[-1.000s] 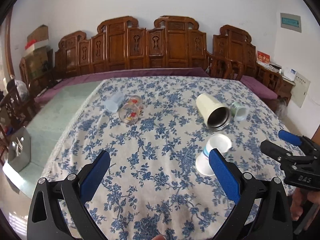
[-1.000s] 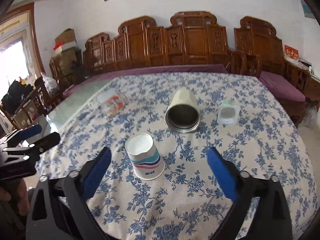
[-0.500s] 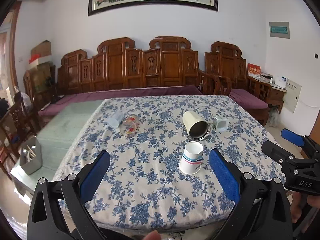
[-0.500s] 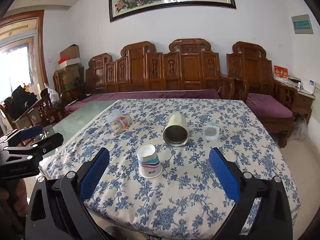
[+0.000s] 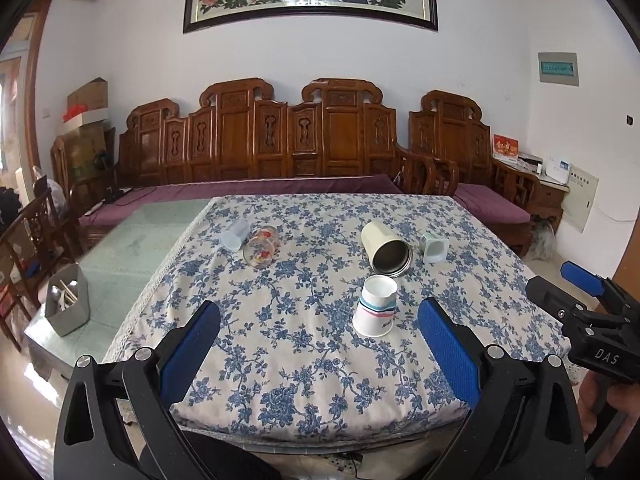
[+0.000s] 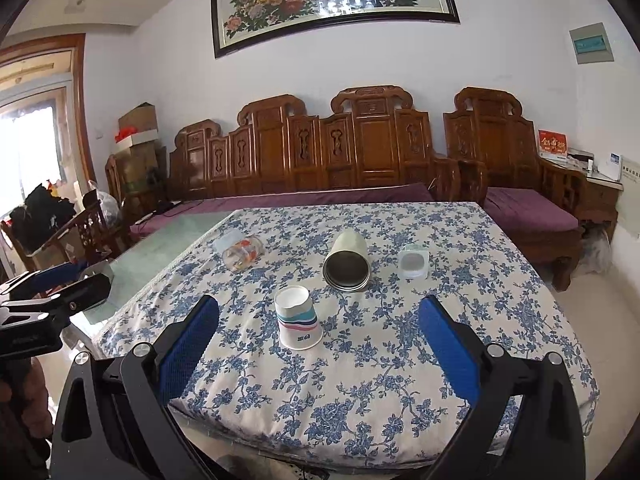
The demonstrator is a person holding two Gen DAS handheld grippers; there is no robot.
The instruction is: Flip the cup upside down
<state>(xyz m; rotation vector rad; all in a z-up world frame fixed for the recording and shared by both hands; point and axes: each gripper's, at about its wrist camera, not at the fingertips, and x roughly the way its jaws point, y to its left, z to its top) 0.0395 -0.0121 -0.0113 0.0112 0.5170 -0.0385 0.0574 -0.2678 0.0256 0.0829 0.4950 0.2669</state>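
A white paper cup with coloured stripes [image 5: 375, 307] stands upside down, mouth on the cloth, near the table's front; it also shows in the right wrist view [image 6: 298, 317]. My left gripper [image 5: 318, 340] is open and empty, held off the table's front edge, well short of the cup. My right gripper [image 6: 318, 340] is open and empty too, likewise back from the edge. Each gripper shows at the side of the other's view.
On the blue-flowered tablecloth [image 5: 320, 360] lie a cream metal tumbler [image 5: 386, 249] on its side, a small pale cup [image 5: 434, 247], a printed glass [image 5: 261, 247] and a clear plastic cup [image 5: 236, 234]. Wooden benches stand behind. A grey utensil box [image 5: 68, 300] sits at left.
Both grippers have pulled back and away from the table; the whole table and the room's wall now show. The paper cup stays upside down where it stood.
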